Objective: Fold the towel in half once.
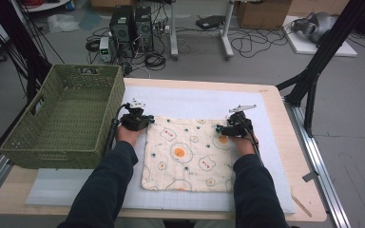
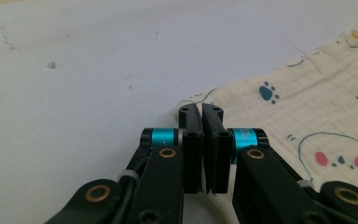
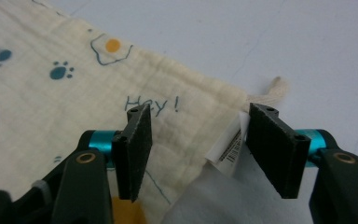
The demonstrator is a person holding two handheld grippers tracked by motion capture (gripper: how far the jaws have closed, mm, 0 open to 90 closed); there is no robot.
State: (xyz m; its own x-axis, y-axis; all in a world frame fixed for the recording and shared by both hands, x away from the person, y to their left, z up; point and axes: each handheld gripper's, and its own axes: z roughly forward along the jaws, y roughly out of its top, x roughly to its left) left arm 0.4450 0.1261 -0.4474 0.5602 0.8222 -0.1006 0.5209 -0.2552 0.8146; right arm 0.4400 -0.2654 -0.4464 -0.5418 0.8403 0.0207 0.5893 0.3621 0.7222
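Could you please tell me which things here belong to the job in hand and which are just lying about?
In the job:
- cream printed cloth
- left claw, shut at the cloth's far left corner
- right claw, jaws apart around the far right corner

Lying about:
- green woven basket
- white mat
- care label

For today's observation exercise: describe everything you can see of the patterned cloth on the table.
The cloth is a cream, crinkly, soft-looking square lying flat on the white mat. It is printed with fried eggs, blue paw prints and the word "Hey!". One far corner carries a white label and a small loop. The left gripper is shut at the other far corner, its tips at the cloth's edge. The right gripper straddles the labelled corner with a gap between its jaws, not pressing yet.
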